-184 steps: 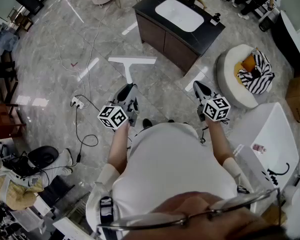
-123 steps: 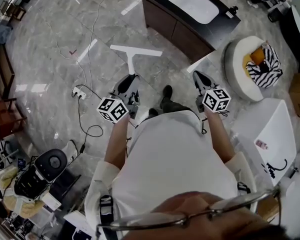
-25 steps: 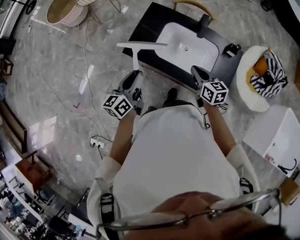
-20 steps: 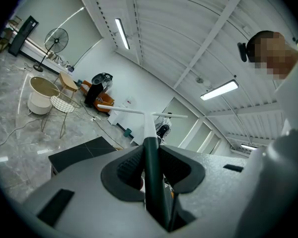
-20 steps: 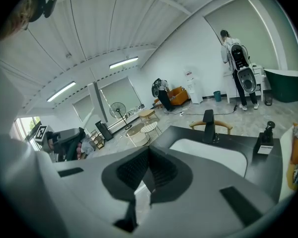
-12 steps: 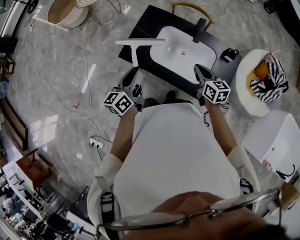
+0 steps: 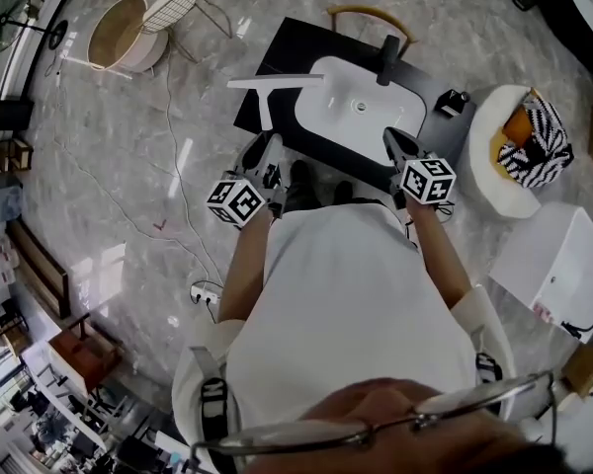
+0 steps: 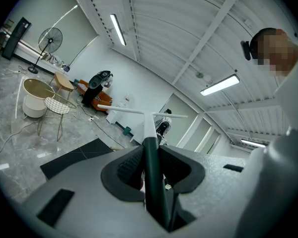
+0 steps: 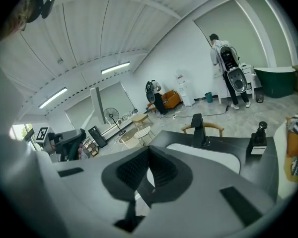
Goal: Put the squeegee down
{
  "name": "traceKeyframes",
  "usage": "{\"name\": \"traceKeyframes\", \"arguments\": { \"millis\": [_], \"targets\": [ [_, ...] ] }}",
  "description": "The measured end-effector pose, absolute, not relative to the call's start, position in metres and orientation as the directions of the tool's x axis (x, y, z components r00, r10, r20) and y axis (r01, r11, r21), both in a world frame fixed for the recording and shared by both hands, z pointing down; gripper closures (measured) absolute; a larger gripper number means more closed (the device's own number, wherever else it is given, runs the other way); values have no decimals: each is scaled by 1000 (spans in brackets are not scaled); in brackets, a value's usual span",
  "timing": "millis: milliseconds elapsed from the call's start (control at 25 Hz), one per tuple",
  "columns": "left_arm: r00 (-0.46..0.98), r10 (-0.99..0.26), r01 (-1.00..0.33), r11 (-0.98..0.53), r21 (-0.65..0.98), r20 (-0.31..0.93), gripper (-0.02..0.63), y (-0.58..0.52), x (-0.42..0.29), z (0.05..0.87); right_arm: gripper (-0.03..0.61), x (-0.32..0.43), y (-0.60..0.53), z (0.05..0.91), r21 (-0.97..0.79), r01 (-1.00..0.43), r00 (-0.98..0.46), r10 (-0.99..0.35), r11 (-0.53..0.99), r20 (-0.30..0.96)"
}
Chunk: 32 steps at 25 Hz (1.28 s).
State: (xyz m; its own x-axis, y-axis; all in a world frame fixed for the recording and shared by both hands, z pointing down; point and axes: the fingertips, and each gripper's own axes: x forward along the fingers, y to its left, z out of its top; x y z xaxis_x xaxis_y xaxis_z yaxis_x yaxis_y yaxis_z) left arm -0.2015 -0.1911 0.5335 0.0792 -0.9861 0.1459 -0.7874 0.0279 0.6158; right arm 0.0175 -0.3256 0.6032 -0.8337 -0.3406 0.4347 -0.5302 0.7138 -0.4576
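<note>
The squeegee [image 7: 275,83] has a white T-shaped blade and a dark green handle [image 8: 152,170]. My left gripper [image 7: 268,148] is shut on that handle, with the blade [image 8: 139,112] held out ahead of the jaws, over the left end of the black vanity [image 7: 274,49] beside its white sink [image 7: 361,102]. In the left gripper view the pads clamp the handle on both sides. My right gripper [image 7: 394,142] hovers at the vanity's near edge, right of the sink. Its jaws [image 9: 149,168] are shut with nothing between them.
A black faucet [image 7: 387,47] stands behind the sink, and a small dark dispenser [image 7: 453,102] sits at the counter's right end. A white pouf with a striped cushion [image 7: 522,144] stands to the right. A round tub [image 7: 127,30], a wire chair [image 7: 175,3] and a floor cable [image 7: 178,176] lie left.
The person has walked up to the vanity; it now lies right under both grippers. The squeegee blade has moved from over the floor to over the counter's left end.
</note>
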Motion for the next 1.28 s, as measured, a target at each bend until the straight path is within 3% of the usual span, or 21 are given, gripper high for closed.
{"name": "traceKeyframes", "arguments": {
  "millis": [720,1280],
  "targets": [
    [262,-934,-812,-77,578,244,518,-261,-263,578,577,-17,-322,605,-402,-655,-744,-451,639,493],
    [318,-853,-857,-72,511,413,518,-327,-304,679,577,-26,-323,629,-370,-762,-639,-524,531,564]
  ]
}}
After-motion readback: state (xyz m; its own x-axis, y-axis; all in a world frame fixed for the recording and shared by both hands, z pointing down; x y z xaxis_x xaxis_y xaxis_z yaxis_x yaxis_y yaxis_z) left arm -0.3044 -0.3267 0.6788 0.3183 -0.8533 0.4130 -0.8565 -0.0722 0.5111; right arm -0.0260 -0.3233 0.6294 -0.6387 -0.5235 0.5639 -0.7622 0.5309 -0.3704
